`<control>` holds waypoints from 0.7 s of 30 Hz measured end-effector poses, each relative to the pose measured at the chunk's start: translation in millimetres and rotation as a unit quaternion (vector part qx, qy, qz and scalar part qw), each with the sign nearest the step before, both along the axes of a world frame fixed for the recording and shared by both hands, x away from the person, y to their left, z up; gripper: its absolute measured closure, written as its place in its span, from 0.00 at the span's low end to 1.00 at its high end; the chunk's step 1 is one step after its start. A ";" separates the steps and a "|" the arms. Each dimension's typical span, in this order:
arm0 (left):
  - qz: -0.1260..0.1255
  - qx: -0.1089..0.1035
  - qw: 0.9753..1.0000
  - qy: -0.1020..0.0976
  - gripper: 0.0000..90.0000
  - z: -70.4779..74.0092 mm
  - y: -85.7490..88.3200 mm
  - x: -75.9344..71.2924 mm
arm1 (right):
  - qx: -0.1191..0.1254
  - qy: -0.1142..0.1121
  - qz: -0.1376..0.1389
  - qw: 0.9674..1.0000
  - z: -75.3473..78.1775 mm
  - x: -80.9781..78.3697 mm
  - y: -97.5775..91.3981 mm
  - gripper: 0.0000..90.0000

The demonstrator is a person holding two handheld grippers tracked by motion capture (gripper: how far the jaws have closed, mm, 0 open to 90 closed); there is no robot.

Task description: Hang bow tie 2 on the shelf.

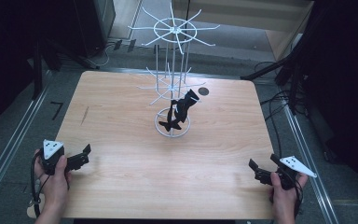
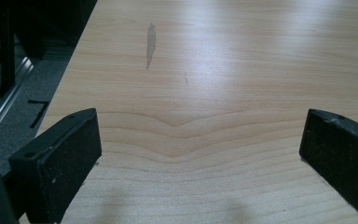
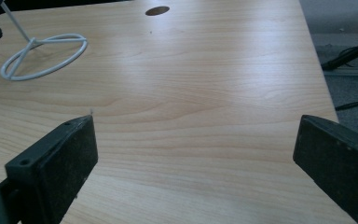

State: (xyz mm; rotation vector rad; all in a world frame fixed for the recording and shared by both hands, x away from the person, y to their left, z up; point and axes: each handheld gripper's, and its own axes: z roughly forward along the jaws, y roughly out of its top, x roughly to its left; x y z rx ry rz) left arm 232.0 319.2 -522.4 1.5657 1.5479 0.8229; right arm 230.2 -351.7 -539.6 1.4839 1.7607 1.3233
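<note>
Two pairs of black tongs are held low over a pale wooden bench (image 1: 135,168), one at each near corner, and both are spread wide with nothing between their jaws. The left tongs (image 1: 85,156) are seen at the near left edge in the high view, gripped by a hand (image 1: 55,179), with bare wood grain and a faint grey smear (image 2: 150,44) ahead of them in the left gripper view (image 2: 200,154). The right tongs (image 1: 261,169) are held by the other hand (image 1: 284,196) at the near right corner, and in the right gripper view (image 3: 196,158) only bare bench lies between the jaws. A tall white wire display stand with spoked tiers (image 1: 173,32) is placed upright at the middle of the bench, well apart from both tongs, its ring base (image 3: 44,56) resting flat on the wood. A black, floppy item (image 1: 179,112) is seen hanging low on the stand, just above the ring base; what it is cannot be told. A small dark round hole (image 1: 203,91) is set in the bench just beyond the stand.
</note>
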 end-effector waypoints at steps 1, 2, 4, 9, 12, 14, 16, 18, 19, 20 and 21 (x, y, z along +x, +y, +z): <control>0.000 -0.001 1.000 0.000 0.00 0.0 0.0 0.0 | 0.000 0.001 -0.001 1.000 -0.3 -0.6 -1.7 0.00; 0.001 -0.001 1.000 0.000 0.00 0.0 0.0 0.0 | 0.000 0.000 -0.003 1.000 -1.0 -1.5 -4.1 0.00; 0.001 -0.001 1.000 0.000 0.00 0.0 0.0 0.0 | -0.004 0.002 -0.008 1.000 -2.2 -3.0 -7.9 0.00; 0.000 0.000 1.000 0.001 0.00 0.0 0.0 -0.1 | -0.002 0.003 -0.017 1.000 -4.2 -7.1 -16.2 0.00; 0.001 0.000 1.000 0.000 0.00 0.0 -0.1 -0.2 | -0.004 0.005 -0.021 1.000 -6.0 -9.6 -21.1 0.01; 0.001 -0.001 1.000 0.000 0.00 0.0 0.0 -0.2 | -0.003 0.007 -0.026 1.000 -6.8 -11.3 -23.6 0.02; 0.001 -0.001 1.000 0.000 0.00 0.0 0.0 -0.2 | -0.004 0.005 -0.026 1.000 -7.4 -13.0 -25.7 0.03; 0.001 -0.001 1.000 0.000 0.00 0.0 -0.1 -0.2 | -0.003 0.006 -0.027 1.000 -7.7 -13.9 -26.0 0.03; 0.002 -0.001 1.000 0.000 0.00 0.0 0.0 -0.2 | -0.004 0.006 -0.027 1.000 -7.9 -14.2 -26.0 0.03; 0.002 -0.001 1.000 0.000 0.00 -0.1 0.0 -0.2 | -0.006 0.005 -0.024 1.000 -8.5 -14.2 -25.6 0.03; 0.002 -0.001 1.000 0.000 0.00 -0.1 0.0 -0.2 | -0.008 0.006 -0.023 1.000 -9.0 -14.2 -25.2 0.03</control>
